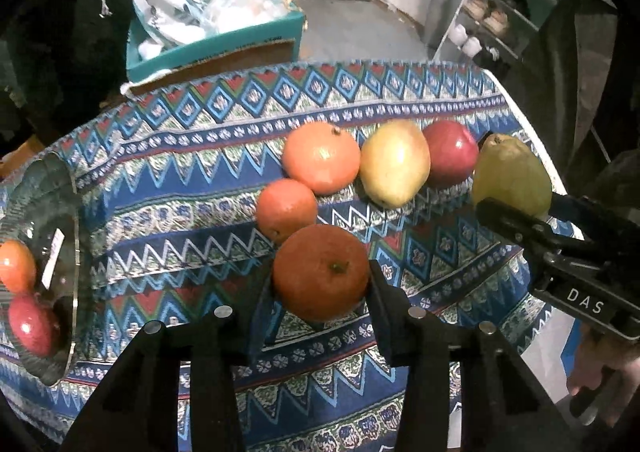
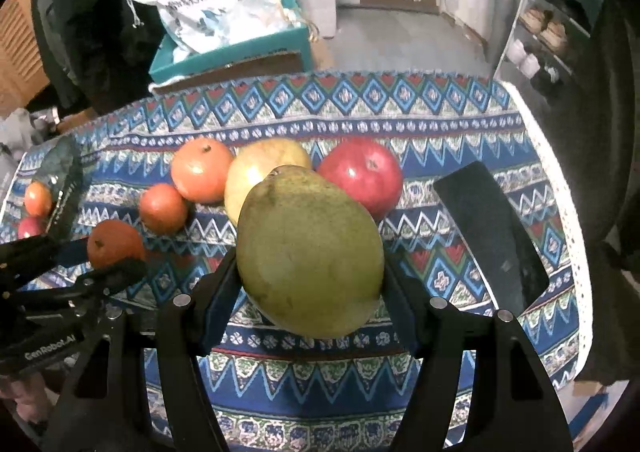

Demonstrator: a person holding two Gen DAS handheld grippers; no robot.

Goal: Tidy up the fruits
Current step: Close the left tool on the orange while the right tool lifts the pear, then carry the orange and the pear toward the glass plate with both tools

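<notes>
Patterned tablecloth (image 1: pixel 180 187), covering the table. Glass bowl (image 1: pixel 74 211) at left edge, holding two fruits. Green pear (image 2: pixel 310 252), clamped in right gripper (image 2: pixel 312 276). Row on cloth: yellow pear (image 1: pixel 394 163), red apple (image 1: pixel 450 153), large orange (image 1: pixel 322 157), small orange (image 1: pixel 286 209). Dark orange (image 1: pixel 320 272), clamped in left gripper (image 1: pixel 320 284).

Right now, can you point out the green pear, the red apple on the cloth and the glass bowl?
green pear (image 2: pixel 310 252): right wrist view, middle of its skin.
red apple (image 2: pixel 362 179): right wrist view, its front face.
glass bowl (image 1: pixel 74 211): left wrist view, its rim.
</notes>
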